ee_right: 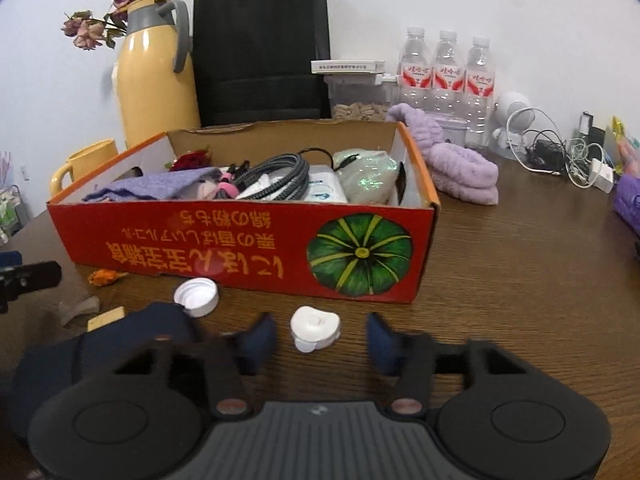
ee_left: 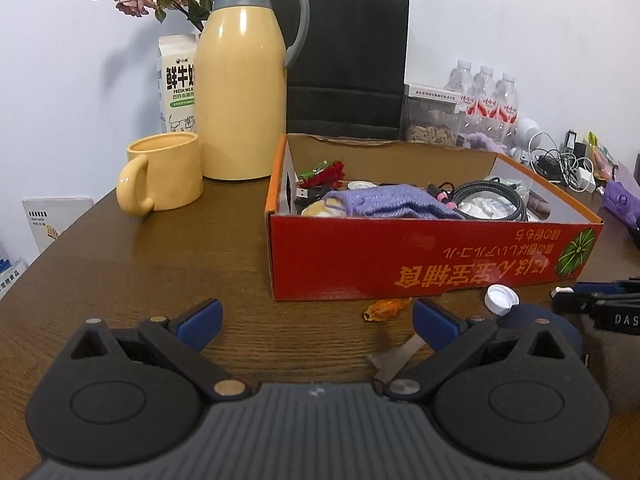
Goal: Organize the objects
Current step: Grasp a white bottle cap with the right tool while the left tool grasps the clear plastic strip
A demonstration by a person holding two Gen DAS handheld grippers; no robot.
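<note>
A red cardboard box (ee_left: 424, 256) (ee_right: 240, 240) stands on the brown table, holding a purple knit cloth (ee_left: 384, 204), coiled cables (ee_right: 276, 180) and other small items. In front of it lie a white bottle cap (ee_right: 197, 297) (ee_left: 501, 298), an orange dried flower (ee_left: 386, 309) (ee_right: 105, 277) and a white heart-shaped case (ee_right: 315, 327). My right gripper (ee_right: 320, 340) is open, with the white case between its fingertips. My left gripper (ee_left: 316, 316) is open and empty above bare table, left of the orange flower. A dark blue round thing (ee_right: 132, 340) lies by the right gripper's left finger.
A yellow thermos (ee_left: 240, 88), yellow mug (ee_left: 164, 176), milk carton (ee_left: 178, 84) and black paper bag (ee_left: 352, 60) stand behind the box. Water bottles (ee_right: 444, 76), a purple towel (ee_right: 456, 164) and tangled chargers (ee_right: 560, 152) sit at the right.
</note>
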